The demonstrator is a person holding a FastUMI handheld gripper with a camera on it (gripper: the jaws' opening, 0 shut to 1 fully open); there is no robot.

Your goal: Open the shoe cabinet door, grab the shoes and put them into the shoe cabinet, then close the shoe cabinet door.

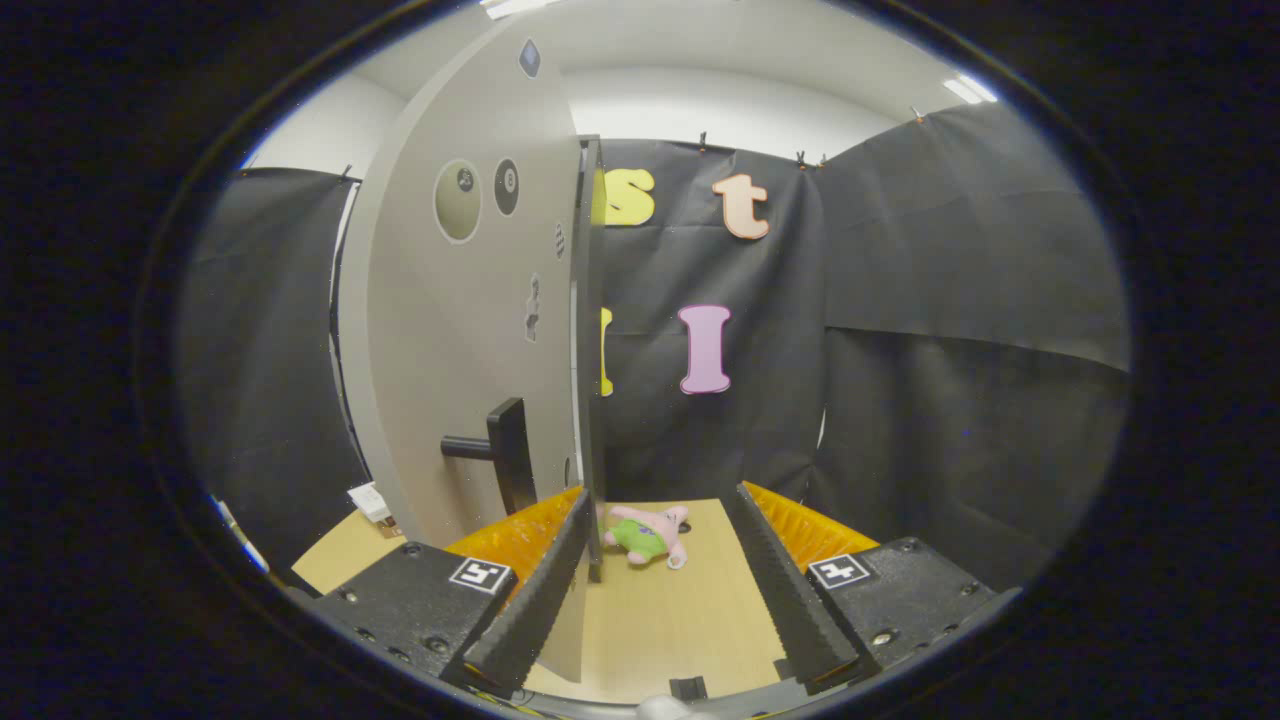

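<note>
The gripper [665,500] has its fingers spread apart, gripping nothing; the shoe cabinet door [470,300] stands edge-on against the left finger. A plush toy [650,535] lies on the table [670,620] just ahead between them; the door handle [495,450] sits left of the fingers.

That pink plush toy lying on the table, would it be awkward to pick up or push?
Probably easy. The plush toy looks soft and stuffed, so it should squash and flop, not crack. It lies flat with limbs spread on the wooden table, so it is unlikely to roll. The open gripper has it just ahead.
</note>
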